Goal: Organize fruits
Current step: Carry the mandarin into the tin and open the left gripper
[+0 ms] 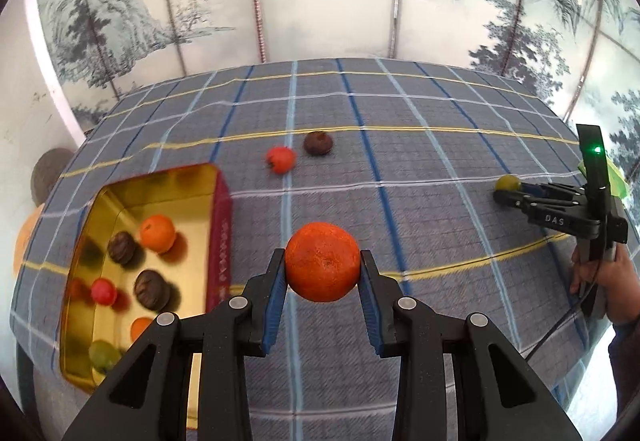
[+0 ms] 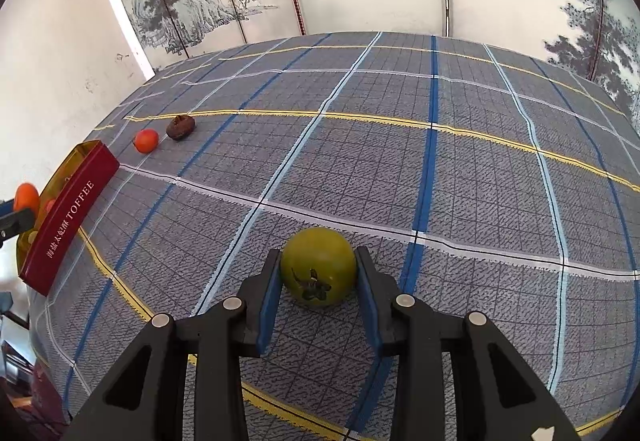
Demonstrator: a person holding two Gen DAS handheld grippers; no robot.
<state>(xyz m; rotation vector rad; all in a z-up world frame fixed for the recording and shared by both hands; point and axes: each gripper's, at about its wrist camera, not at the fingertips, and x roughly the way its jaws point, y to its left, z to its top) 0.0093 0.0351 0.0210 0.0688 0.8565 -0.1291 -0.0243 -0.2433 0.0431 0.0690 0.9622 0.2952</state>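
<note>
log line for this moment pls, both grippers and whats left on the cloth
left hand-held gripper: shut on round orange tangerine | right hand-held gripper: shut on round green fruit | loose: small red fruit, dark brown fruit

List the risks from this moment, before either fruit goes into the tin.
1. The orange is pinched only at its sides by the left gripper; being round, it may slip out before reaching the tin.
2. The tin already holds several fruits, so a drop could make them roll.
3. The green fruit in the right gripper sits on the tablecloth; lifting might snag it.
</note>
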